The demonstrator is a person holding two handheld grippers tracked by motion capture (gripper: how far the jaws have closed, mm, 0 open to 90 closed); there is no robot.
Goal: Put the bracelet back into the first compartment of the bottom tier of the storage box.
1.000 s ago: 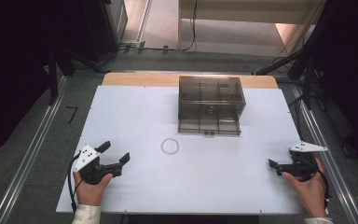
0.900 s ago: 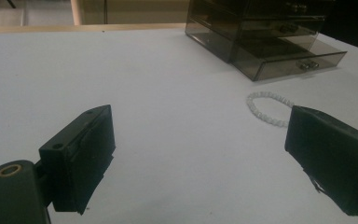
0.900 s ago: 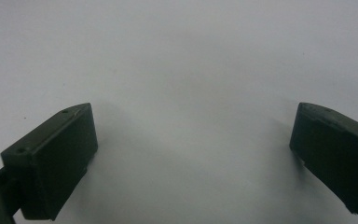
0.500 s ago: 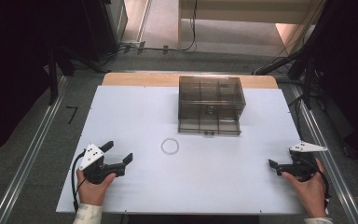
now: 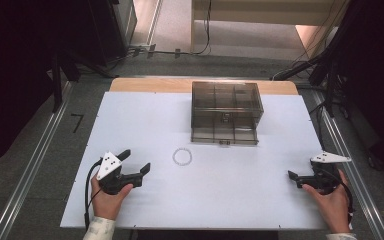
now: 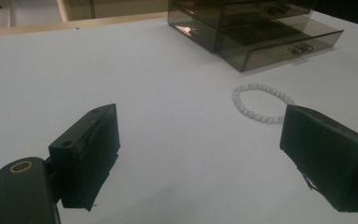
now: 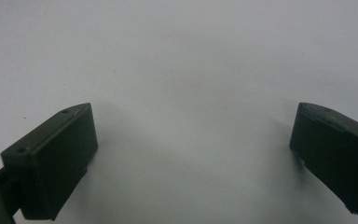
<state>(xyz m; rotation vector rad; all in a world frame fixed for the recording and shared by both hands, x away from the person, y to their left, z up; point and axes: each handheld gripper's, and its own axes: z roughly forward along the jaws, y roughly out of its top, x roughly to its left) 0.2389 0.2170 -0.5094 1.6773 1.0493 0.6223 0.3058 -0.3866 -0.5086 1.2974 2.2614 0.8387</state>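
Observation:
A white bead bracelet (image 5: 174, 156) lies flat near the middle of the white table (image 5: 230, 190). Behind it stands a smoky clear drawer box (image 5: 225, 100) with its bottom drawer (image 5: 224, 134) pulled out. My left gripper (image 5: 135, 161) is open, low over the table just left of the bracelet and pointing toward it. In the left gripper view the bracelet (image 6: 237, 100) lies ahead, close to the right jaw of the left gripper (image 6: 200, 140), and the drawer box (image 6: 242, 18) is farther off. My right gripper (image 5: 300, 174) rests open near the table's right edge; in its own view the right gripper (image 7: 191, 140) holds nothing.
A wooden strip (image 5: 145, 84) runs along the table's far edge behind the box. Metal rails (image 5: 40, 160) flank the table on the floor. Cables (image 5: 200, 47) lie on the floor beyond the table.
My left gripper has moved right and a little forward, closer to the bracelet. The right gripper has stayed still.

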